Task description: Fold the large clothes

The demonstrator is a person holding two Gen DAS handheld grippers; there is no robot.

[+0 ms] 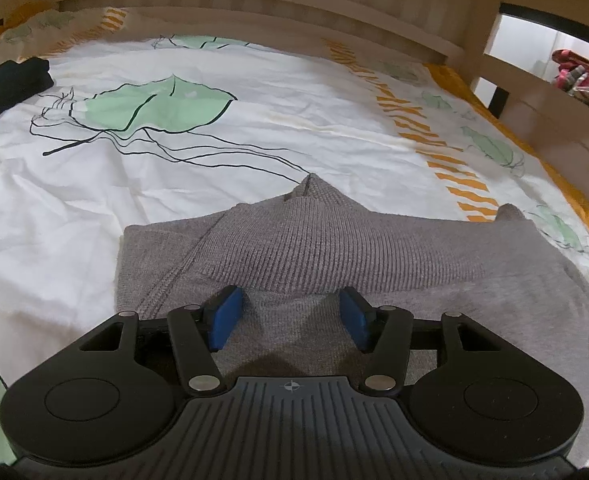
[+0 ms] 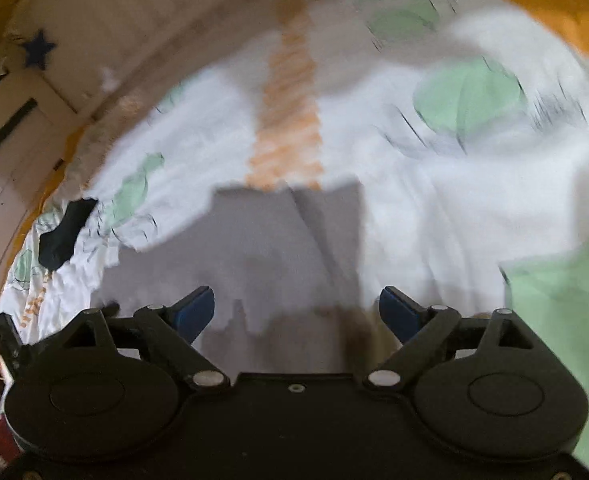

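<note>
Left wrist view: the left gripper (image 1: 290,318) stands partly open over the near portion of a grey knitted garment (image 1: 334,248). Its blue pads (image 1: 225,317) sit apart with grey cloth visible in the gap; neither pad presses on the fabric, and nothing is held. The garment lies folded on a white bedsheet (image 1: 254,128) printed with green leaves and orange striped bands. A ribbed band of the garment runs across its upper layer, and a pointed corner sticks up at its far edge. A dark garment (image 1: 10,88) lies well apart at the far left of the sheet. A pale wooden bed frame (image 1: 294,4) borders the far side, and some red and pink items (image 1: 582,76) sit beyond the frame at the far right.

Right wrist view: this frame is heavily blurred. The right gripper (image 2: 296,314) has its jaws spread wide, with no cloth caught between them. The grey knitted garment (image 2: 274,240) lies beyond and below the fingertips on the bedsheet (image 2: 434,208). The dark garment (image 2: 64,232) is visible at the left, apart from the grey one. A blue star (image 2: 38,50) is fixed to a surface at the upper left.
</note>
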